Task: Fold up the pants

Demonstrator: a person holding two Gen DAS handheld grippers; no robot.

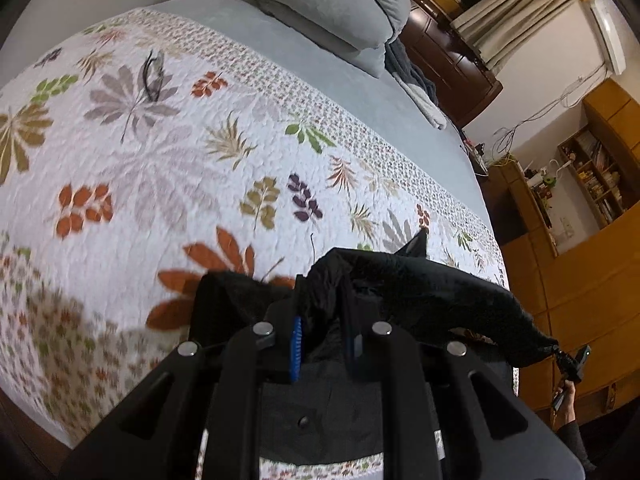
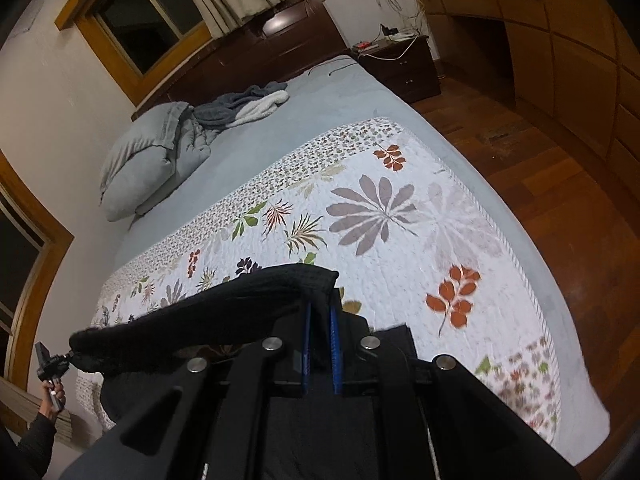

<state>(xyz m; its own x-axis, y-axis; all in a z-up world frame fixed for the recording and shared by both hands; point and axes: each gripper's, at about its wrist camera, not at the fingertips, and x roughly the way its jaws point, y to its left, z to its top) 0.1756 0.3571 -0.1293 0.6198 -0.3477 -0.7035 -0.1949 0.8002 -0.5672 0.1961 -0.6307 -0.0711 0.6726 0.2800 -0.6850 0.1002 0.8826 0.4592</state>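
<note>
- The left gripper (image 1: 320, 336) has its fingers clamped on black pants (image 1: 420, 292); the right gripper (image 2: 320, 340) pinches the other end.
- The cloth looks soft and limp, sagging between them, so edges suit gripping.
- The pants hang above the quilt (image 1: 160, 160) on the bed.

The leaf-print quilt (image 1: 168, 168) is the landmark. Its broad middle lies flat and bare, open for a tool to pass low. Toward the headboard from the quilt, a stacked grey pillow (image 2: 148, 160) and a rumpled grey-and-white blanket (image 2: 248, 106) rise from the blue-grey sheet (image 2: 320, 112) and block that end. At the quilt's near edge, black pants (image 2: 224, 312) hang stretched between the left tool (image 1: 322, 344) and the right tool (image 2: 320, 348), barring a straight path there. Off the quilt's far side in the right wrist view, wooden floor (image 2: 540, 168) runs open up to the wooden cabinets (image 2: 580, 60) and dark nightstand (image 2: 404, 66).
</note>
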